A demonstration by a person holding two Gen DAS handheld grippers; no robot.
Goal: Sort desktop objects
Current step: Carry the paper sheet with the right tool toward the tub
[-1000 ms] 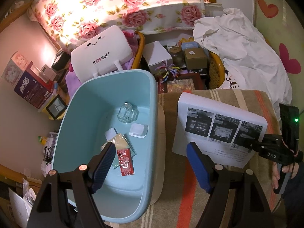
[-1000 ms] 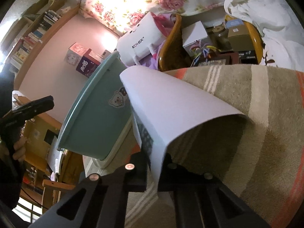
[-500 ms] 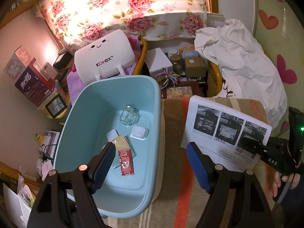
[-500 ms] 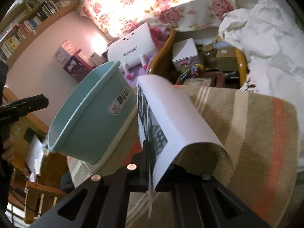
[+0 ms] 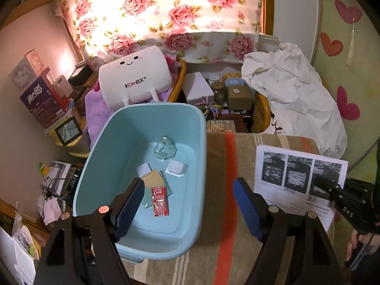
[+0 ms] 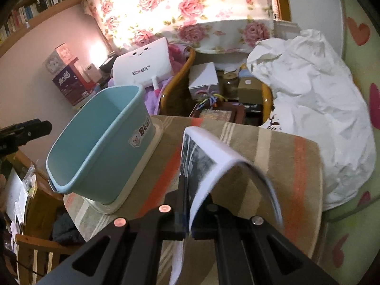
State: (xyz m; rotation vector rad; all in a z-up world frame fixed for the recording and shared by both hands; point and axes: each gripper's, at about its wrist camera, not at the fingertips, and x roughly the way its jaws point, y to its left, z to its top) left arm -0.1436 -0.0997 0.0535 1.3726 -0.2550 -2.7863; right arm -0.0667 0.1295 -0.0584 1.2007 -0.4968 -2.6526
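Observation:
A light blue tub stands on the striped cloth and holds a small glass jar, a white case, a red sachet and a tan packet. My left gripper is open and empty above the tub's right rim. My right gripper is shut on a printed paper sheet, which curls over above the cloth. The sheet also shows in the left wrist view, at the right, pinched by the right gripper. The tub also shows in the right wrist view, to the left.
A white Kotex pillow lies behind the tub. Boxes and a jar crowd the space behind the table. A crumpled white cloth lies at the right. Clutter and boxes fill the left side. The table edge runs along the right.
The right gripper has drawn the paper sheet to the right and back, away from the tub; the sheet curls more. The left gripper has pulled back slightly and stays open.

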